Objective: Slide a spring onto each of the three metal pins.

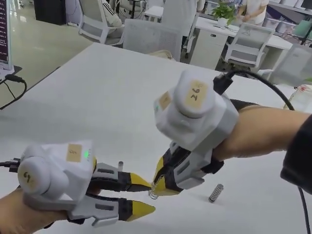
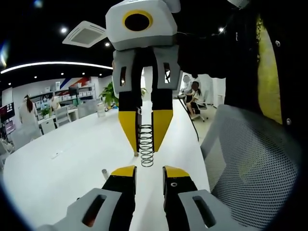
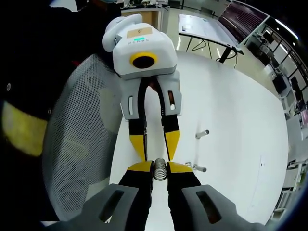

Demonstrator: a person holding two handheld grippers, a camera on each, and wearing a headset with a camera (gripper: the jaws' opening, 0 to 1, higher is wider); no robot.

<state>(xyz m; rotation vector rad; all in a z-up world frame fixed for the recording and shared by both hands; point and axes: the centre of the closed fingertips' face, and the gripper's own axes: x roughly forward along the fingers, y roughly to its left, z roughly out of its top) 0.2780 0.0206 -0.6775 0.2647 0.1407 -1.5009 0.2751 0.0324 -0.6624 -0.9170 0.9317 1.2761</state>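
Observation:
My right gripper [image 1: 159, 188] points down at the white table [image 1: 112, 97], shut on a small steel spring [image 1: 153, 194]. The left gripper view looks at that spring [image 2: 146, 144] end-on to the table, upright between the right gripper's yellow tips. My left gripper [image 1: 150, 196] lies low at the front left, open, its tips flanking the held spring [image 3: 160, 169] without touching. A second spring [image 1: 216, 193] lies loose on the table to the right. One short metal pin [image 1: 120, 166] stands just behind the left gripper; in the right gripper view two pins [image 3: 202, 133] [image 3: 197, 168] appear.
The table's left edge [image 1: 53, 73] drops to the floor. Office chairs [image 1: 151, 36] and desks stand beyond the far edge. A clear container [image 1: 303, 97] sits at the far right. A black cable [image 1: 263, 83] trails from the right gripper. A mesh chair [image 2: 250, 159] is behind me.

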